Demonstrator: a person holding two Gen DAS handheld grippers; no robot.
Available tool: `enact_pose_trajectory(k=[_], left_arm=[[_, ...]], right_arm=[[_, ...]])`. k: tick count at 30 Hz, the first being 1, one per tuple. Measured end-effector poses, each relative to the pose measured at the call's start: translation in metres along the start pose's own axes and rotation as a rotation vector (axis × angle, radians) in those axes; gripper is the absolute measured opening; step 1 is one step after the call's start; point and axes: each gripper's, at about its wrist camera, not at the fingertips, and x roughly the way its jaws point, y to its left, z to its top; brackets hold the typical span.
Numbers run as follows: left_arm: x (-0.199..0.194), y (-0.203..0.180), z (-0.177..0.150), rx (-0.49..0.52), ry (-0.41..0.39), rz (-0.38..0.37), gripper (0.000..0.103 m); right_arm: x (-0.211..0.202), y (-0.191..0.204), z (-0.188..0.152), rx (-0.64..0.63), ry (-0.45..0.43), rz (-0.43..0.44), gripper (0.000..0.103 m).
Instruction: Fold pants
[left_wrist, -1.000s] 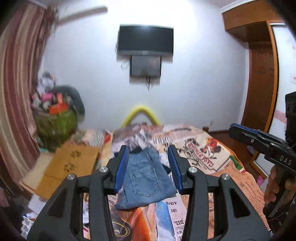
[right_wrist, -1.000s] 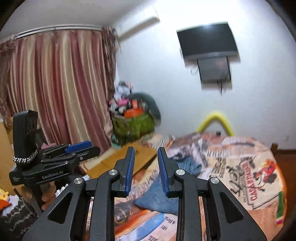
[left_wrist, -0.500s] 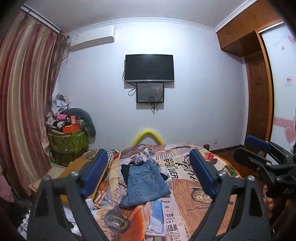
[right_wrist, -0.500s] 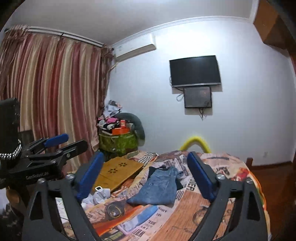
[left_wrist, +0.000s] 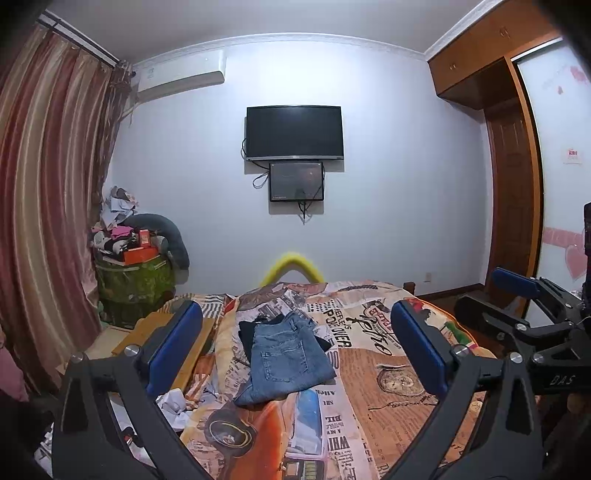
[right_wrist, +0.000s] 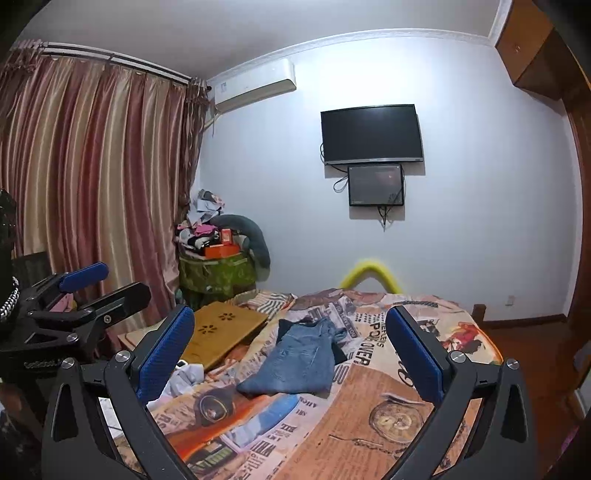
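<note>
Bedspread (left_wrist: 369, 354) reads "POWER" beside folded jeans (left_wrist: 284, 360); left gripper (left_wrist: 295, 343) jaws opening.

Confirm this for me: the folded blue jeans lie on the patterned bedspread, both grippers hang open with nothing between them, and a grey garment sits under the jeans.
One thing is wrong: the garment under the folded blue jeans is black, not grey, as the left wrist view shows. The rest holds: the jeans lie on the patterned bedspread, and the left gripper and right gripper are opening, with nothing between them.
</note>
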Motion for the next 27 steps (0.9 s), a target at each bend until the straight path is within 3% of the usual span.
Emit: enact_pose_trajectory(k=[27], left_arm=[[0.014, 0.004, -0.012, -0.019, 0.038, 0.008, 0.103]], right_arm=[[-0.006, -0.006, -0.001, 0.024, 0.041, -0.013, 0.103]])
